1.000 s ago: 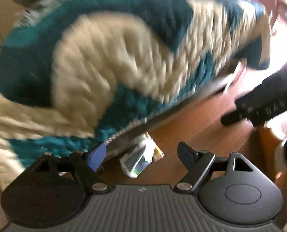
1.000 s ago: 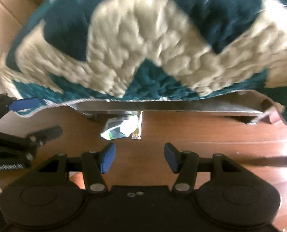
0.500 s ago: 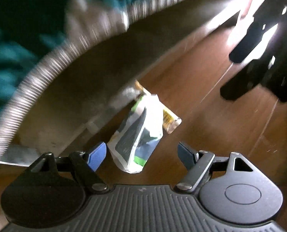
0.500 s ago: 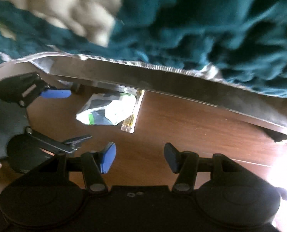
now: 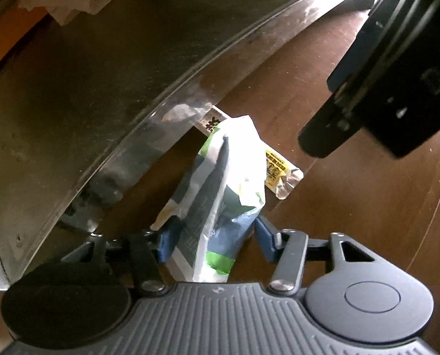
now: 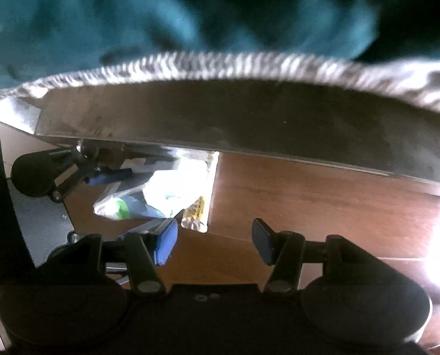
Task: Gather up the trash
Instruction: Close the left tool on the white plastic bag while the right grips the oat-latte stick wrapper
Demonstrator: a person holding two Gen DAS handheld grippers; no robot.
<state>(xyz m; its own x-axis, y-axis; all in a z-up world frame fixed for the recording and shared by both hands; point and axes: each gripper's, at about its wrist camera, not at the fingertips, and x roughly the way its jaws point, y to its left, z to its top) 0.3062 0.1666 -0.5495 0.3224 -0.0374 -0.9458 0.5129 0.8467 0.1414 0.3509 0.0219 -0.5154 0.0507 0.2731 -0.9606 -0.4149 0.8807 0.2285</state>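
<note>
A brown wooden floor [image 5: 353, 207] carries the litter. A crumpled white, blue and green wrapper [image 5: 220, 195] lies on it beside the dark furniture base [image 5: 107, 94], overlapping a yellow-printed clear sachet [image 5: 279, 174].

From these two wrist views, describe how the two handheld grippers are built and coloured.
Both look alike. The left gripper has blue pads on short black linkage arms pinned with silver rivets, round black housings either side, and a ribbed grey body with a small logo. The right gripper has the same blue pads, black arms and round housings, but a plain black body. No cables, hands or sleeves show.
</note>
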